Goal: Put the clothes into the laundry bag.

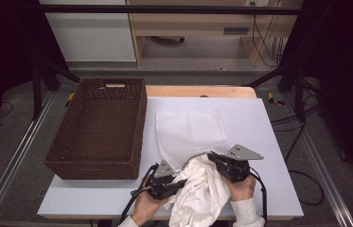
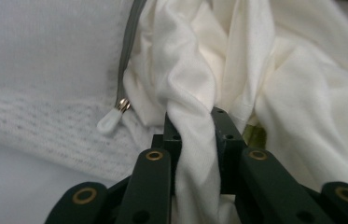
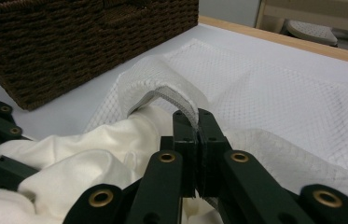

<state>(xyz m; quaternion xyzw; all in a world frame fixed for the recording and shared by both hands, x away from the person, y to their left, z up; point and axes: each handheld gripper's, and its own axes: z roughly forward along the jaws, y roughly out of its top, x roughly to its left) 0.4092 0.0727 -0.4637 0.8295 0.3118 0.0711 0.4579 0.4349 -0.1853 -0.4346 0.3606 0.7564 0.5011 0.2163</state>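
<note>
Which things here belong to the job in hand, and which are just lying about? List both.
In the job:
- white mesh laundry bag, its zipped edge pinched by the right gripper
- cream garment, a fold clamped in the left gripper

Lying about:
- brown wicker basket, beside the bag, untouched
- wooden furniture behind the table

A white-topped table (image 1: 269, 142) is seen, on which a brown wicker basket (image 1: 99, 127), a white mesh bag (image 1: 190, 130) and a cream garment (image 1: 202, 189) are laid.
</note>
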